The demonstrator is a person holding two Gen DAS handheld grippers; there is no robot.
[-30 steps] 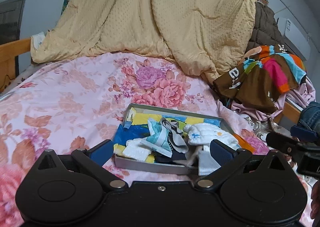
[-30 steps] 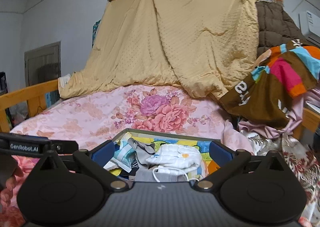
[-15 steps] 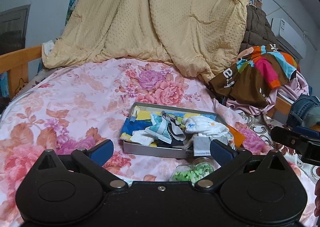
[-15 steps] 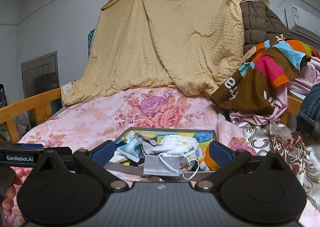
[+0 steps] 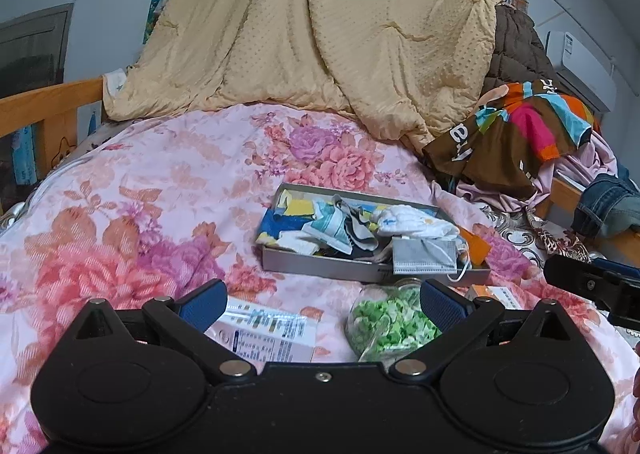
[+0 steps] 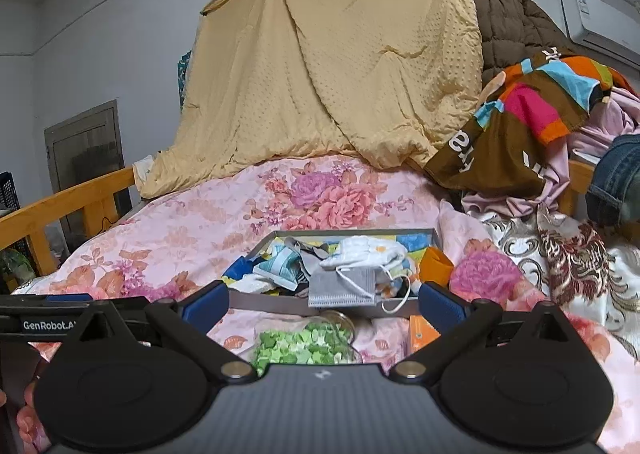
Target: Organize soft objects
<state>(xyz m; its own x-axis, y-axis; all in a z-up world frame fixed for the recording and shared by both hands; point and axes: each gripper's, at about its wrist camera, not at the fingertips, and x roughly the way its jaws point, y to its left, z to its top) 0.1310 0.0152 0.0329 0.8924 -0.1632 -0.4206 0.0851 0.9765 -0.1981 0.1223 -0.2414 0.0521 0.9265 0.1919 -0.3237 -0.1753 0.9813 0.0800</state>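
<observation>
A grey metal tray (image 5: 320, 264) (image 6: 352, 233) lies on the floral bedspread, filled with soft items: a white cloth bundle (image 5: 412, 219) (image 6: 366, 250), a grey face mask (image 5: 424, 256) (image 6: 342, 286) hanging over the near rim, socks and coloured cloths. My left gripper (image 5: 322, 304) is open and empty, well short of the tray. My right gripper (image 6: 322, 304) is open and empty, also short of it.
A clear jar of green paper stars (image 5: 390, 324) (image 6: 304, 342) lies in front of the tray. A printed box (image 5: 268, 332) lies at the left, an orange box (image 6: 422, 334) at the right. A beige blanket (image 5: 320, 33) hangs behind; piled clothes (image 5: 516, 133) sit right.
Both grippers have pulled back from the tray. The jar, the printed box and the orange box have come into view in front of it. Both stay open.
</observation>
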